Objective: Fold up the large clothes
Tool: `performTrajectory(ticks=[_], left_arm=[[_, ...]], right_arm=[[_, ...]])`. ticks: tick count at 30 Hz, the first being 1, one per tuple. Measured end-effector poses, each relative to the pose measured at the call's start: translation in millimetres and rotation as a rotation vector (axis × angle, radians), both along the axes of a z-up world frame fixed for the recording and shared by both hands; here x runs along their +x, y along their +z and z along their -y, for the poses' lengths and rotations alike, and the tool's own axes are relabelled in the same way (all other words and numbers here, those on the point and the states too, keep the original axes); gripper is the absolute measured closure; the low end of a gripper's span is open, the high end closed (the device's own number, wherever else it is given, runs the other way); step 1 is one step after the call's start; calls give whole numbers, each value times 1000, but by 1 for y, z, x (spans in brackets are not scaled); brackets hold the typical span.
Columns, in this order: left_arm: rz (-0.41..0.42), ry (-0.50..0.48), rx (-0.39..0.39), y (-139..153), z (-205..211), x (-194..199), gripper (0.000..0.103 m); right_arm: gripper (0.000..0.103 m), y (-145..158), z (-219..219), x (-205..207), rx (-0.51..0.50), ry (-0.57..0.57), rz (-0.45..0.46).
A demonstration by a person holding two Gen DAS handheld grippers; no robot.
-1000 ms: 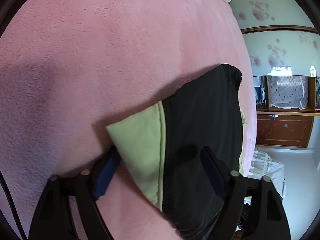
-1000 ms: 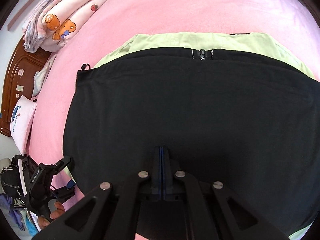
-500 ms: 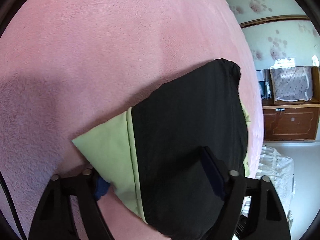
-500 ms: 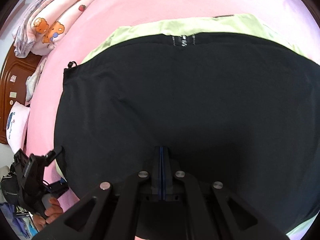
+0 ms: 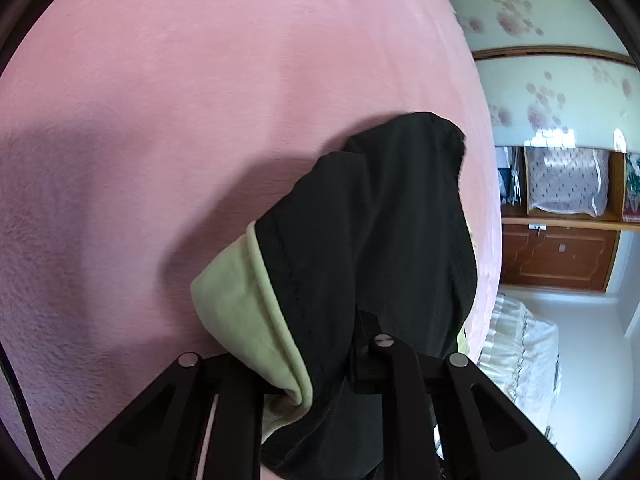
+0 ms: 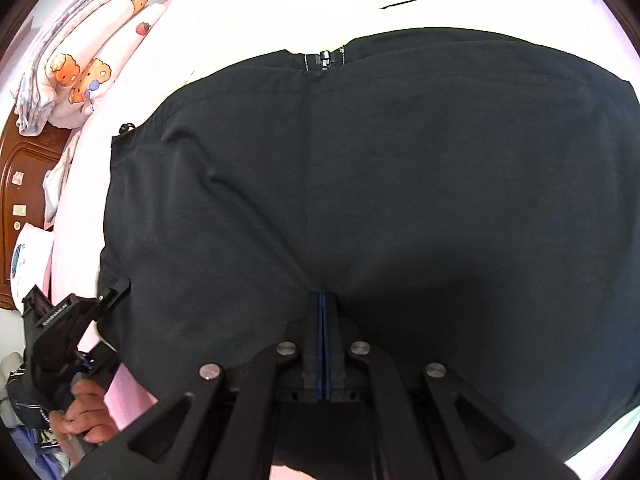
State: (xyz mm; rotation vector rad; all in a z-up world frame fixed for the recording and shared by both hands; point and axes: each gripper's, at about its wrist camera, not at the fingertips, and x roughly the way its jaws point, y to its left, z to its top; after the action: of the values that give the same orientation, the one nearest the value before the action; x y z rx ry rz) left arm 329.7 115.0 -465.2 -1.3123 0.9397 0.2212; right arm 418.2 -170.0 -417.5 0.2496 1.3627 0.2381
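Note:
A large black garment (image 6: 360, 184) with a pale green lining lies on the pink bed (image 5: 200, 100); its zip pull (image 6: 324, 58) is at the far edge. My right gripper (image 6: 323, 312) is shut on the near edge of the black cloth. My left gripper (image 5: 316, 360) is shut on a corner of the garment (image 5: 372, 232), where the green lining (image 5: 240, 304) shows bunched between the fingers. The left gripper also shows in the right wrist view (image 6: 80, 320), held by a hand at the garment's left edge.
Folded patterned bedding (image 6: 80, 52) is stacked at the head of the bed by a wooden headboard (image 6: 24, 168). A wooden cabinet (image 5: 560, 252) and a white frilled bed skirt (image 5: 524, 360) lie beyond the bed's right edge.
My left gripper has closed on the garment's corner, which was lying loose between open fingers before. The right gripper has drawn the black cloth further over the green lining.

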Motion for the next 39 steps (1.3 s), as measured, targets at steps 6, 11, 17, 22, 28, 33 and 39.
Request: performTrajectory(ticks=[6, 11, 17, 22, 28, 33, 39], left_arm=[[86, -121, 104, 38, 14, 16, 91], [189, -184, 149, 67, 17, 20, 91], [320, -297, 204, 100, 25, 23, 92], [418, -445, 273, 133, 50, 34, 92], [552, -533, 283, 167, 88, 32, 93], [628, -618, 326, 198, 139, 32, 93], [664, -715, 385, 221, 212, 25, 93]], right_arm=[[103, -11, 5, 0, 31, -27, 10], [103, -16, 18, -7, 94, -89, 13], [103, -15, 17, -19, 74, -125, 27], [103, -18, 19, -26, 122, -183, 24], [103, -19, 28, -33, 171, -176, 20], [103, -18, 42, -35, 246, -127, -6], [103, -1, 78, -49, 291, -74, -4]])
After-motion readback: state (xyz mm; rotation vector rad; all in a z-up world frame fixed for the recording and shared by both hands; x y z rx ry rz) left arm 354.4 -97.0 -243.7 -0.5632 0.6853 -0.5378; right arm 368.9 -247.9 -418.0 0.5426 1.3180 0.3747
